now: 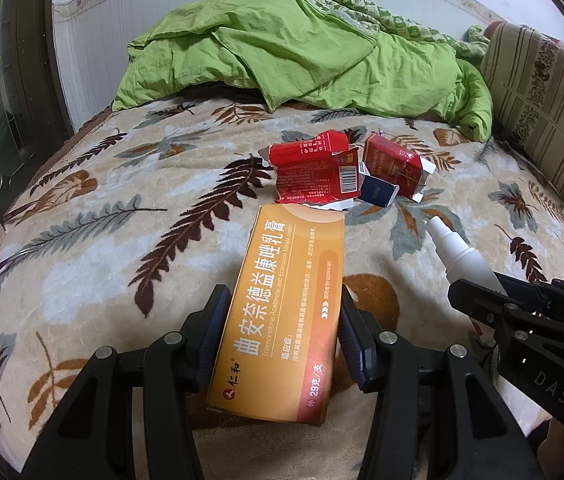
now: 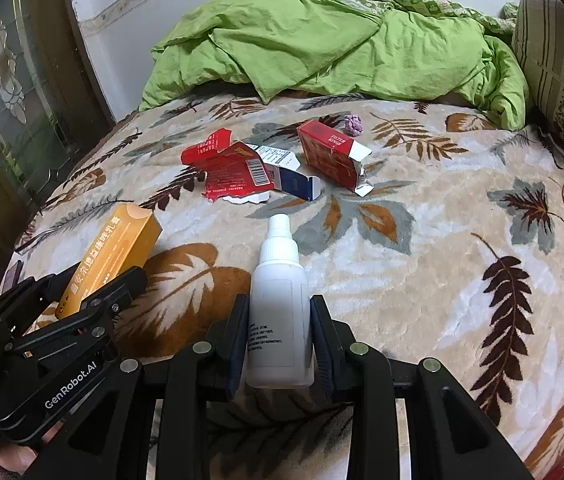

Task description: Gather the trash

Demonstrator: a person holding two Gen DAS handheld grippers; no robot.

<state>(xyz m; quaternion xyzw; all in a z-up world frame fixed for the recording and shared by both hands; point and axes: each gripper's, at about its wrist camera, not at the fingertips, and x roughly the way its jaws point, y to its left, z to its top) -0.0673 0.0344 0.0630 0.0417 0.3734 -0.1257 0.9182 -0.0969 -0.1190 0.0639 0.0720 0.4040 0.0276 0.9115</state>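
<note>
A crumpled green quilt [image 1: 301, 60] lies on the leaf-patterned beige blanket [image 2: 421, 280]; beside it stands a striped brown cushion [image 1: 541, 100].

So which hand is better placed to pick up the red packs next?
Neither is free: the left gripper is shut on the orange box, the right gripper on the white bottle. Once both are emptied, probably the right; the red packs lie nearer straight ahead of it.
</note>
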